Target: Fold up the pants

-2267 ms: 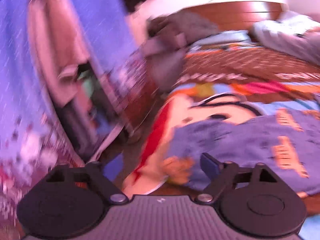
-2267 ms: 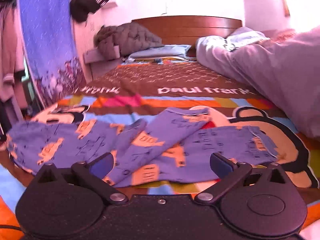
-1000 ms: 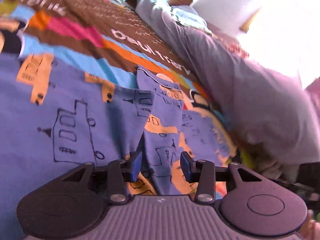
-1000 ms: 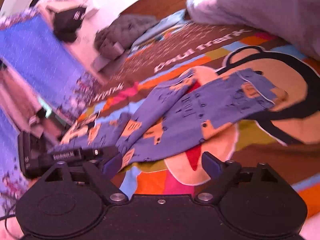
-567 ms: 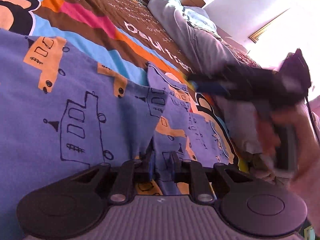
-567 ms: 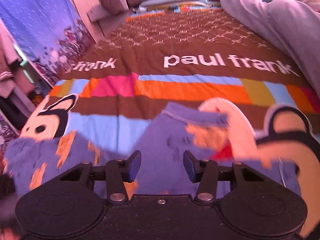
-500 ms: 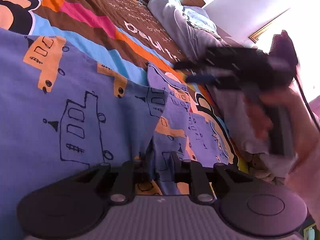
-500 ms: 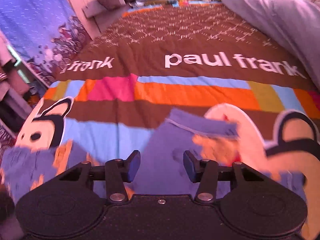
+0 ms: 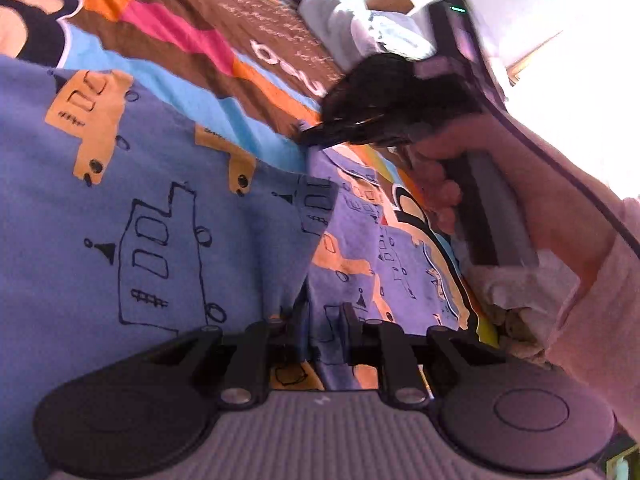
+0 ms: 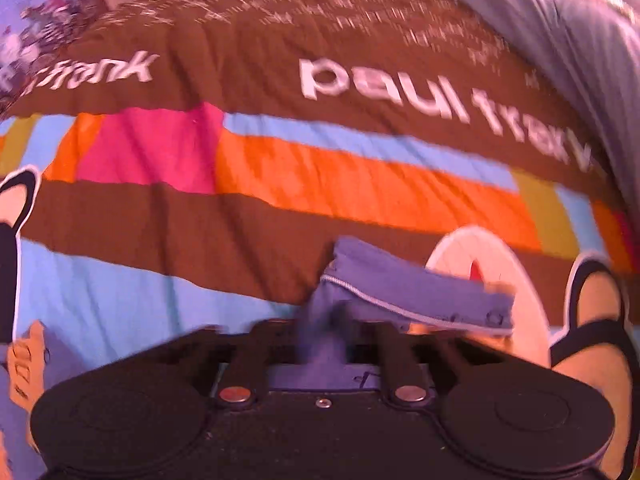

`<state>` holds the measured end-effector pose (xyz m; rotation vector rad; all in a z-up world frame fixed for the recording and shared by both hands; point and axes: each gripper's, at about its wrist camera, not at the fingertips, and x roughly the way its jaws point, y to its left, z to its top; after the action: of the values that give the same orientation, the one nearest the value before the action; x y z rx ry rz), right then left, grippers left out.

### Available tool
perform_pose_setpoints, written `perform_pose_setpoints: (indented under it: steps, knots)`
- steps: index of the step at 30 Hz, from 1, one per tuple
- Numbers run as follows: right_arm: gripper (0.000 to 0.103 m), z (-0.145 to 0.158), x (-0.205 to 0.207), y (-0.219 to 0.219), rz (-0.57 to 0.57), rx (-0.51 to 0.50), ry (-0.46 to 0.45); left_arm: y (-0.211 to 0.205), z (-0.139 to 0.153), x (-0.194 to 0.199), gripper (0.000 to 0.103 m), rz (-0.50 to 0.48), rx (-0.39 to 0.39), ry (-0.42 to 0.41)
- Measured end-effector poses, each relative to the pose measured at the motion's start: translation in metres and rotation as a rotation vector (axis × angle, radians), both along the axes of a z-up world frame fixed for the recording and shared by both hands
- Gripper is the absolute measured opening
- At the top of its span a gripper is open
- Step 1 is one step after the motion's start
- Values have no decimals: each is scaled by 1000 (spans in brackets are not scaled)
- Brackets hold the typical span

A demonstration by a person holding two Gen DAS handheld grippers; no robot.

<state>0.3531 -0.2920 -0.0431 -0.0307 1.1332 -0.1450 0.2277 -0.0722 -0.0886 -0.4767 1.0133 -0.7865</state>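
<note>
Both grippers have closed since a second ago: my left gripper pinches the pants at the crotch, low centre of frame, and my right gripper clamps a leg cuff on the bedspread. I judge this the first fold; next I carry that cuff across onto the other leg.

— Left gripper: status?
— Fingers drawn close, clamped on a fold of the pants.
— Right gripper?
— Fingers closed on the pants' hem, view blurred. The person's right hand wraps its handle, sleeve visible behind.
</note>
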Motion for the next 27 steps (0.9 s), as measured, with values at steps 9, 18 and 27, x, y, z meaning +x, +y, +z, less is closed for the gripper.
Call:
perform_pose_setpoints:
  steps: [9, 18, 27]
  knots:
    - [0, 64, -76, -64, -43, 162, -266, -31, 35, -25, 2, 53, 197, -114]
    - [0, 51, -238, -184, -292, 329, -363, -115, 47, -84, 2, -173, 525, -396]
    - [36, -17, -321, -211, -418, 541, -412, -127, 66, -77, 69, -243, 477, -384]
